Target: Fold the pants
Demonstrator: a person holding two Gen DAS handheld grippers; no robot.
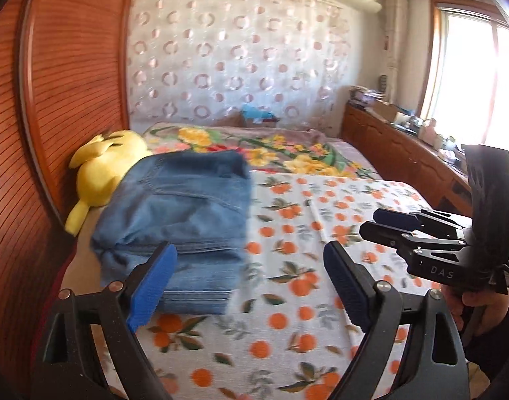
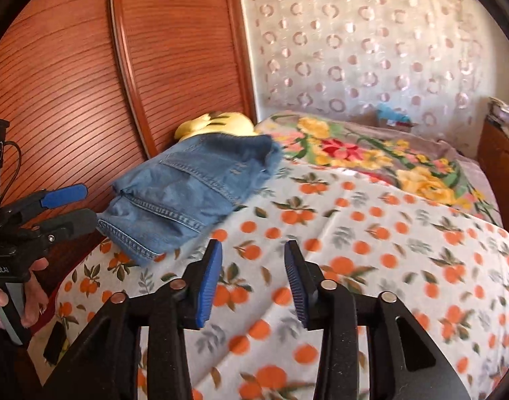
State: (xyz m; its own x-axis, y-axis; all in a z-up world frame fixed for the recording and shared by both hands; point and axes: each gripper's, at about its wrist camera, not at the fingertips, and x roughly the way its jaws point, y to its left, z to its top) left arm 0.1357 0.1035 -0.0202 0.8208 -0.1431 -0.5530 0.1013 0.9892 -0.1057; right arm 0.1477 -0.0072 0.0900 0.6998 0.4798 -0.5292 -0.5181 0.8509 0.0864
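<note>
We see the jeans point(image 1: 177, 220) lying folded in a thick stack on the bed point(image 1: 321, 266), at ten o'clock from our left tongs point(image 1: 251, 286) and at eleven o'clock from our right tongs point(image 2: 252, 283). They rest on the orange-print blanket point(image 2: 354, 250), near the wooden headboard point(image 2: 71, 83), with a yellow plush point(image 1: 104, 166) just behind them. Our left tongs are spread wide and empty; the left pad overlaps the stack's near edge in view, but we cannot tell contact. Our right tongs are parted, nothing between them, above bare blanket.
</note>
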